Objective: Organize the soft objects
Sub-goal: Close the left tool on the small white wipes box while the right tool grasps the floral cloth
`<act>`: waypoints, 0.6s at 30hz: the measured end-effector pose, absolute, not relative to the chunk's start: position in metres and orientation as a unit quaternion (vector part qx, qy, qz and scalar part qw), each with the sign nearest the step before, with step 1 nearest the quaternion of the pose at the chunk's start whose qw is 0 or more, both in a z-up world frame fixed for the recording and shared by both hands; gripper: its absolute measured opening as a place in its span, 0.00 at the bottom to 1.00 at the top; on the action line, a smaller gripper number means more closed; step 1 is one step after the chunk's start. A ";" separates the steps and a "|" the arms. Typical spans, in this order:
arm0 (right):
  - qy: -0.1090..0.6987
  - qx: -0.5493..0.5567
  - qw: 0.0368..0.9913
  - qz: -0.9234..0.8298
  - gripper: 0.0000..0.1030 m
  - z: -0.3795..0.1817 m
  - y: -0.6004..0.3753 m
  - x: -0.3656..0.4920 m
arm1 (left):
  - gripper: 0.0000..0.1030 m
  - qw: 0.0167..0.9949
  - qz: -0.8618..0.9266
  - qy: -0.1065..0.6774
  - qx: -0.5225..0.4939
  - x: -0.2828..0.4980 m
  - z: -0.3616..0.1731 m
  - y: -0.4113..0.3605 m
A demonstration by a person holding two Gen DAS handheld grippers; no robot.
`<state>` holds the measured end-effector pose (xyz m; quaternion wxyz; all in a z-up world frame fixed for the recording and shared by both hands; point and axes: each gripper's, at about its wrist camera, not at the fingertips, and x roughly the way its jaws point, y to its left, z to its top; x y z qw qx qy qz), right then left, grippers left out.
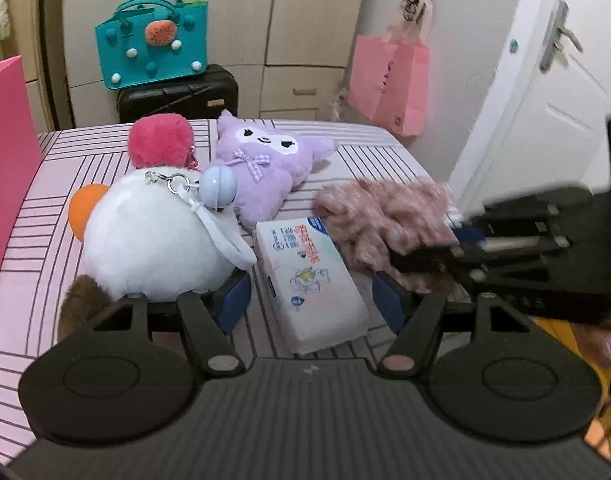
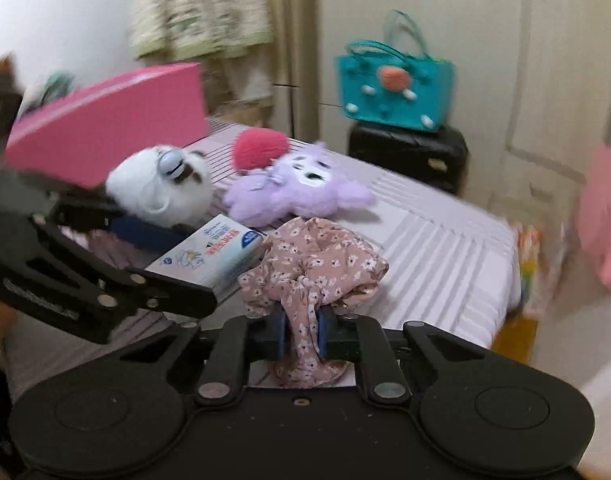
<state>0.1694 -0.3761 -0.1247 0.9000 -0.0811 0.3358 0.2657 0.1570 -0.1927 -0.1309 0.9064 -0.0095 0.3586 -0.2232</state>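
Observation:
My right gripper is shut on a pink floral cloth, which bunches up above its blue pads; the cloth also shows blurred in the left wrist view. My left gripper is open, its fingers on either side of a white tissue pack lying on the striped bed. A white round plush with a blue bell sits against the left finger. A purple plush and a red fluffy ball lie behind. The tissue pack and the plushes also show in the right wrist view.
A pink box stands at the bed's left side. A teal bag rests on a black suitcase beyond the bed. A pink paper bag hangs by the white door.

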 end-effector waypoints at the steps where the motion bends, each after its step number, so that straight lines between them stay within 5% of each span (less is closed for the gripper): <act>1: 0.344 -0.058 0.900 0.260 0.16 -0.125 -0.380 0.169 | 0.65 0.908 -0.220 0.357 -0.008 0.157 -0.131 -0.195; 18: 0.350 -0.015 0.914 0.206 0.19 -0.130 -0.370 0.146 | 0.41 0.916 -0.192 0.352 0.031 0.148 -0.130 -0.205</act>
